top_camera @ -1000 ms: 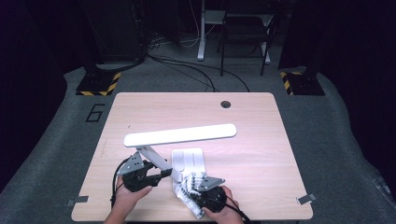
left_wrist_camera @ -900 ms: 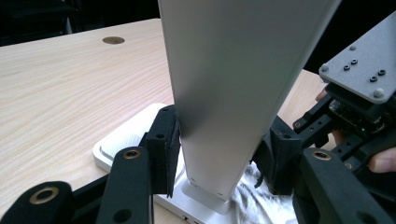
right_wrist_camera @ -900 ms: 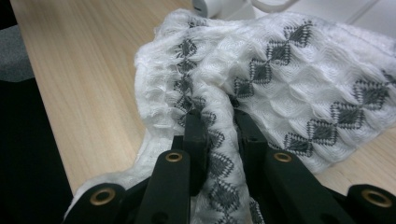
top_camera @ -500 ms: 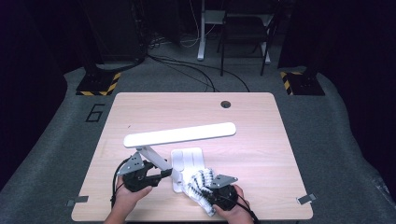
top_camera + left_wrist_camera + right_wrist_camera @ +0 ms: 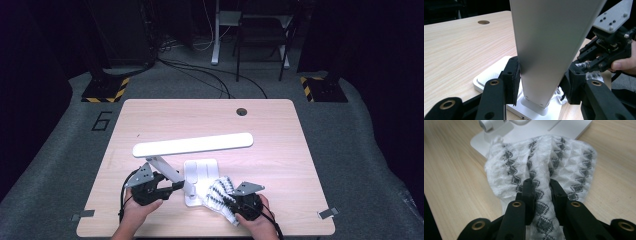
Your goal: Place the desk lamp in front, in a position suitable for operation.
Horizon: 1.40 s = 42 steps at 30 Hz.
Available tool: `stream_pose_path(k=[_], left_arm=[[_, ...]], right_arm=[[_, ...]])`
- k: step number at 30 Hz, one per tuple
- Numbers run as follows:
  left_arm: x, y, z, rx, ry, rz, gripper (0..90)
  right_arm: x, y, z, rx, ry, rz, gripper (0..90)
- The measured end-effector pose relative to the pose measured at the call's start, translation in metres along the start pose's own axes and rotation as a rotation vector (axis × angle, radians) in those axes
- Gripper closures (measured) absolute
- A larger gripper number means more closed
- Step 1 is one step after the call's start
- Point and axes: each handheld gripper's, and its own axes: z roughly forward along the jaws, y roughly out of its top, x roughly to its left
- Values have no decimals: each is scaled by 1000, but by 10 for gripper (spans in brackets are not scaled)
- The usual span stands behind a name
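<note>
Dark room, pale wood table lit from above; white desk lamp stands near the front edge, its flat base toward the person. Left gripper is clamped on the lamp's slanted arm low down, just above the hinge at the base, a pad flat against each side. Right gripper pinches a ridge of the white cloth with grey diamond pattern, which lies spread over the near corner of the base and onto the table. Step in hand looks like wiping the base. To do it well: keep the left grip firm so the lamp cannot tip, press the cloth flat, draw it in short strokes. Whether the cloth reaches the hinge is unclear from above.
</note>
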Motion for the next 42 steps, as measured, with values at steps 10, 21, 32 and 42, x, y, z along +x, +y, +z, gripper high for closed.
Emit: stream_pose_path(k=[10,21,32,42], left_arm=[[0,0,0,5,-5,4,550],[1,0,-1,7,-9,2,549],[5,0,0,0,-33,-26,540],[9,10,-5,-15,-48,-27,488]], right_arm=[[-10,33,-13,-90,10,3,774],[-21,72,1,-104,29,-35,773],[-18,89,28,-79,48,-30,772],[-15,93,50,-37,55,-48,769]])
